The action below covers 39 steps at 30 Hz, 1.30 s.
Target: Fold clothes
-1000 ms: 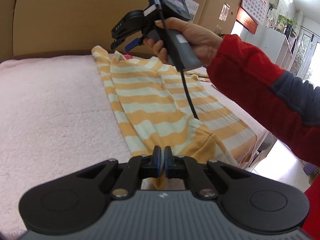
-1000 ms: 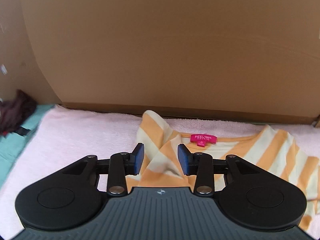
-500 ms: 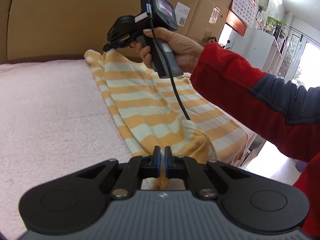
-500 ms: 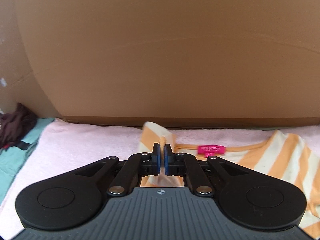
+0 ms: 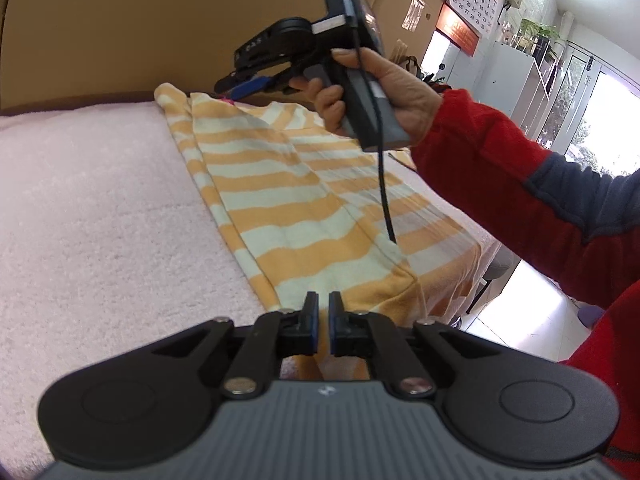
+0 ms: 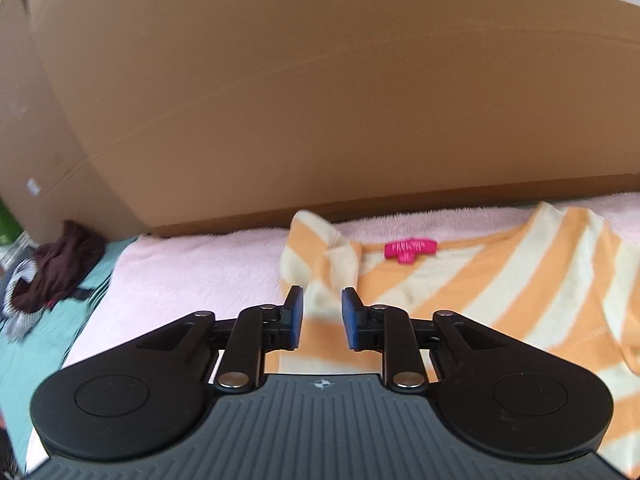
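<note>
While the striped shirt (image 5: 288, 216) lies on the pink towel (image 5: 92, 208) that covers the bench, the two grippers work at its two ends. The left gripper (image 5: 324, 322) is pinched tight on the bottom hem, at the near edge of the bench. I think it holds on there so the shirt stays flat and does not slide while the other end is moved.

The right gripper (image 6: 322, 322) is up at the collar end, near the far edge, just by the pink label (image 6: 410, 249). Its jaws have just been opening — the cloth shows through the gap between them, but the pads do not press on it, so it has let go. It looks like one side of the shirt is already folded over, so the fold is partly done.

A big cardboard box (image 6: 320, 92) stands right behind the far edge — there is little room to push forward there. A dark heap of clothes (image 6: 52, 272) sits off the far left corner, well apart. In the left view, a hand (image 5: 376, 92) in a red sleeve holds the right gripper, and its black cable (image 5: 382, 184) hangs down over the shirt, where it could snag.
</note>
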{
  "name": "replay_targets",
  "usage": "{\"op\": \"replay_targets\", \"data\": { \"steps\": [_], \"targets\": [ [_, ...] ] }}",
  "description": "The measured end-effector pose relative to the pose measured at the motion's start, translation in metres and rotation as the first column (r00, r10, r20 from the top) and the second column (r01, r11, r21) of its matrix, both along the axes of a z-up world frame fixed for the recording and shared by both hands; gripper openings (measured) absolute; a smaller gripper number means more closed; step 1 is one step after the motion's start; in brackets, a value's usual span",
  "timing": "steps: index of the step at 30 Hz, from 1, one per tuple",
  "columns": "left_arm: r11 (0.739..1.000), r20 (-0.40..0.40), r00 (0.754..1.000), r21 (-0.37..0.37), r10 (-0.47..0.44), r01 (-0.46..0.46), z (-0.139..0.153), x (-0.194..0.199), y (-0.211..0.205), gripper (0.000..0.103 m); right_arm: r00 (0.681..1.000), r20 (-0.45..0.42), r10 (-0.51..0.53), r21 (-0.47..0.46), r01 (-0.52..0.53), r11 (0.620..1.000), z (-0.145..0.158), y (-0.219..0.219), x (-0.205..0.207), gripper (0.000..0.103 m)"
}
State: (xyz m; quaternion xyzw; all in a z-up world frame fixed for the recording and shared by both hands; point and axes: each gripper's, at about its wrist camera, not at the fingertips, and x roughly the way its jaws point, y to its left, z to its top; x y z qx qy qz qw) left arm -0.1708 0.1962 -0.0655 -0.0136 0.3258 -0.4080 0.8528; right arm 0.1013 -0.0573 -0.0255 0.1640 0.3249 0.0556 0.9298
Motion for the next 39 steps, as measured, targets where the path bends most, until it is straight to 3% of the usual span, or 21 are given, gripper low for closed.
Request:
{"op": "replay_targets", "data": {
  "steps": [4, 6, 12, 16, 19, 22, 26, 31, 33, 35, 36, 39],
  "targets": [
    [1.0, 0.013, 1.0, 0.01, -0.006, 0.006, 0.002, 0.0, 0.001, 0.002, 0.998, -0.032, 0.049, 0.014, -0.049, 0.999, 0.0, -0.012, -0.055, 0.037],
    [1.0, 0.013, 1.0, 0.013, -0.005, 0.005, 0.003, 0.0, 0.002, 0.005, 0.995, -0.052, 0.083, 0.027, -0.082, 0.996, -0.002, -0.019, -0.089, 0.037],
    [0.999, 0.027, 1.0, 0.05, -0.008, 0.007, 0.008, -0.006, 0.002, 0.016, 0.974, -0.101, 0.205, -0.13, -0.217, 0.967, -0.01, -0.005, -0.203, 0.036],
    [0.995, 0.042, 0.999, 0.099, -0.012, 0.008, 0.011, -0.021, 0.002, 0.025, 0.969, -0.118, 0.217, -0.191, -0.237, 0.952, -0.011, -0.003, -0.26, 0.037],
    [0.993, 0.042, 0.999, 0.117, -0.003, -0.002, 0.007, -0.031, 0.004, 0.028, 0.967, -0.093, 0.238, -0.086, -0.246, 0.965, -0.023, 0.001, -0.274, 0.037],
    [0.992, 0.028, 0.999, 0.122, 0.035, -0.038, 0.001, -0.037, 0.006, 0.035, 0.955, -0.045, 0.294, -0.013, -0.295, 0.955, -0.036, 0.017, -0.274, 0.037],
    [0.989, 0.004, 0.998, 0.13, 0.069, -0.069, -0.008, -0.042, 0.008, 0.036, 0.932, -0.024, 0.361, -0.067, -0.362, 0.93, -0.045, 0.049, -0.277, 0.037],
    [0.992, 0.021, 0.999, 0.117, 0.042, -0.044, -0.008, -0.048, -0.001, 0.036, 0.923, -0.01, 0.386, -0.111, -0.384, 0.916, -0.056, 0.068, -0.277, 0.038],
    [0.991, 0.015, 0.999, 0.123, 0.045, -0.046, -0.01, -0.046, -0.005, 0.033, 0.926, 0.007, 0.378, -0.113, -0.375, 0.92, -0.059, 0.07, -0.276, 0.037],
    [0.991, -0.004, 0.999, 0.122, 0.051, -0.05, -0.012, -0.044, -0.005, 0.0, 0.93, 0.032, 0.366, -0.121, -0.36, 0.925, -0.062, 0.072, -0.277, 0.024],
    [0.992, -0.017, 0.998, 0.119, 0.054, -0.052, -0.012, -0.043, -0.004, 0.0, 0.928, 0.039, 0.371, -0.123, -0.364, 0.923, -0.061, 0.073, -0.277, 0.006],
    [0.996, -0.006, 0.999, 0.088, 0.033, -0.032, -0.005, -0.052, 0.002, 0.0, 0.915, 0.075, 0.396, -0.141, -0.383, 0.913, -0.056, 0.075, -0.286, 0.005]
  ]
}}
